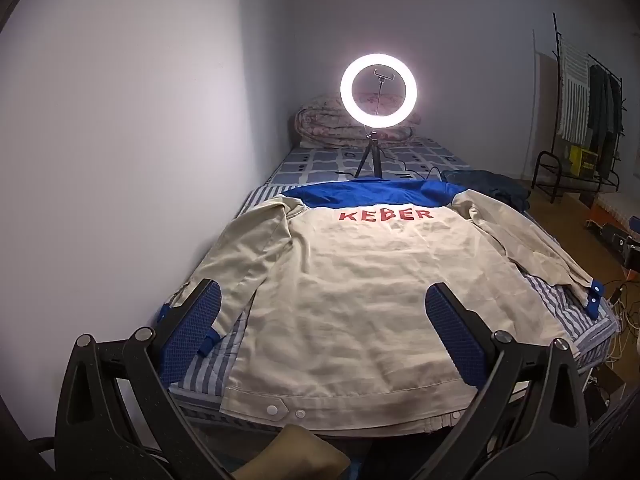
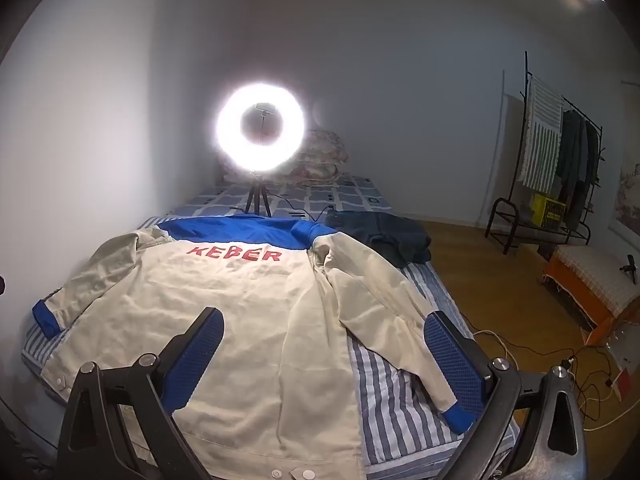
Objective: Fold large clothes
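Hovering above the near hem, both tools are held spread wide and nothing is gripped yet, so the fold is judged not to have begun. Far left, the jacket's left sleeve (image 1: 244, 256) is laid out towards the wall, its blue cuff (image 2: 46, 318) resting on the striped sheet of the bed (image 1: 208, 368). The left hand-held gripper (image 1: 322, 326) is poised over the left half of the hem, pads apart, no cloth between them. At centre the cream jacket (image 1: 360, 280) is spread flat, back up, red lettering (image 1: 386, 215) below the blue yoke (image 1: 360, 194), snaps showing along the waistband (image 1: 280, 410). The right hand-held gripper (image 2: 324, 350) is aimed over the right side seam, equally open and empty. To the right, the other sleeve (image 2: 384, 304) is angled down towards the bed's edge. A first pinch is called for next, probably a sleeve or side edge to be carried across the back; a low approach is needed so that only the jacket's cloth is caught, not the sheet. Beyond, a ring light (image 1: 378, 85) is lit.
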Demonstrator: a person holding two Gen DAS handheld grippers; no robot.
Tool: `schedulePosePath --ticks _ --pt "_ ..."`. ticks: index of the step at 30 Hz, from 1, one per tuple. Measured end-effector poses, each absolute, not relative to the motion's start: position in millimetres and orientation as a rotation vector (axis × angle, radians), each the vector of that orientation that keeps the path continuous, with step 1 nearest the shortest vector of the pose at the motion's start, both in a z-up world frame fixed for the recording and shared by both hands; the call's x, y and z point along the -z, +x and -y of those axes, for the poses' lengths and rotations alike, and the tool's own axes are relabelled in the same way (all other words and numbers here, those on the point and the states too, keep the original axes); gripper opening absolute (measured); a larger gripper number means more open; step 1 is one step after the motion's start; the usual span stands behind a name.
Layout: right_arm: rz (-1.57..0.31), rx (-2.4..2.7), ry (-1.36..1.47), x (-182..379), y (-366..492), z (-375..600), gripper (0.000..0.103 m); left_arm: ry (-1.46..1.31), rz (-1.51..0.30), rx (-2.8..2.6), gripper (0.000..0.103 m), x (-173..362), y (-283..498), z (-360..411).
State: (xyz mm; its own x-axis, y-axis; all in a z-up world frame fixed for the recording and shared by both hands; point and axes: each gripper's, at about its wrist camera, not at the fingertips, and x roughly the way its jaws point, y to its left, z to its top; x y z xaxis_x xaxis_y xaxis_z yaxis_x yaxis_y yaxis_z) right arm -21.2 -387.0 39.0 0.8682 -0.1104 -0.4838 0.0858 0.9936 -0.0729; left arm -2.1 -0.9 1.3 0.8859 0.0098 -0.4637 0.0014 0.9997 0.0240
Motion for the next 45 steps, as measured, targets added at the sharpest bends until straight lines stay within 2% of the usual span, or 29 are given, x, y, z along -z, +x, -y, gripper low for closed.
schedulePosePath --ticks 45 --pt "-0.518 0.105 -0.046 -38 -20 387 0.101 0.014 -0.479 -0.018 0.103 -7 1 -4"
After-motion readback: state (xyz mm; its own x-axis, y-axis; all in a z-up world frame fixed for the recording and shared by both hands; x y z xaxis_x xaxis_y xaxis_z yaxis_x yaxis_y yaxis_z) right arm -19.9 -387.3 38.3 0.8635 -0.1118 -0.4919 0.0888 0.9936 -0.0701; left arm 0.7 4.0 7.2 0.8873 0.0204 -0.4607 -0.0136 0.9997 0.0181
